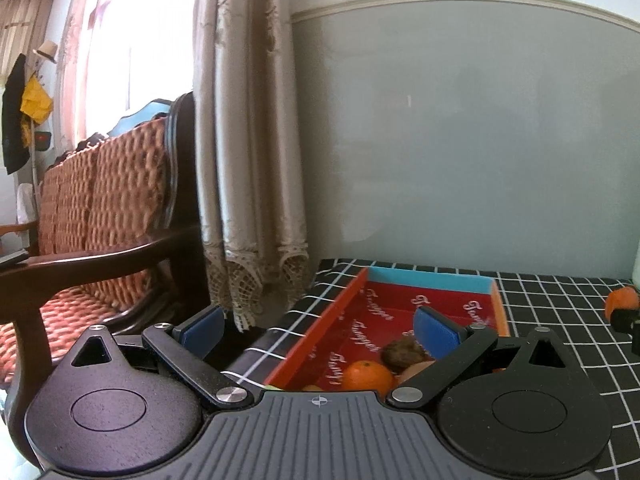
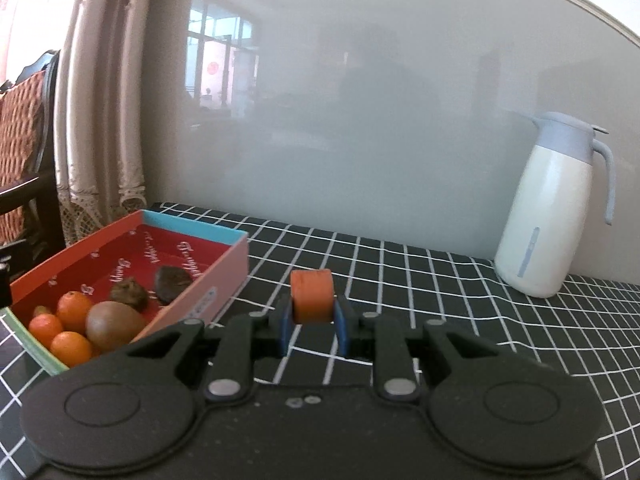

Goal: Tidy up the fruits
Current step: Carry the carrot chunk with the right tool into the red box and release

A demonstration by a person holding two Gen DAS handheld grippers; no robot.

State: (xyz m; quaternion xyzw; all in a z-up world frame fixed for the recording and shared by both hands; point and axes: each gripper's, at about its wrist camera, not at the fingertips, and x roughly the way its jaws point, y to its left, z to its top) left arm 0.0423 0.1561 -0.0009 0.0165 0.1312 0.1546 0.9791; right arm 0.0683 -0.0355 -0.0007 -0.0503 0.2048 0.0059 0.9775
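Note:
A red box [image 2: 224, 268] with a blue far wall stands on the checked tablecloth, also in the left wrist view [image 1: 316, 320]. It holds oranges [image 2: 72, 312], a brown kiwi [image 2: 114, 326] and two dark fruits [image 2: 172, 282]. An orange [image 1: 366, 376] and a dark fruit [image 1: 404, 354] show in the left wrist view. My right gripper [image 2: 312, 320] is shut on an orange carrot piece [image 2: 311, 296], held above the cloth to the right of the box; it shows at the right edge of the left wrist view [image 1: 622, 302]. My left gripper [image 1: 318, 330] is open and empty over the box's near end.
A white and blue thermos jug [image 2: 554, 208] stands at the back right against the grey wall. A curtain [image 1: 248, 140] hangs at the table's left corner. A wooden sofa with woven cushions [image 1: 100, 216] stands left of the table. The tablecloth [image 2: 440, 280] is black with white lines.

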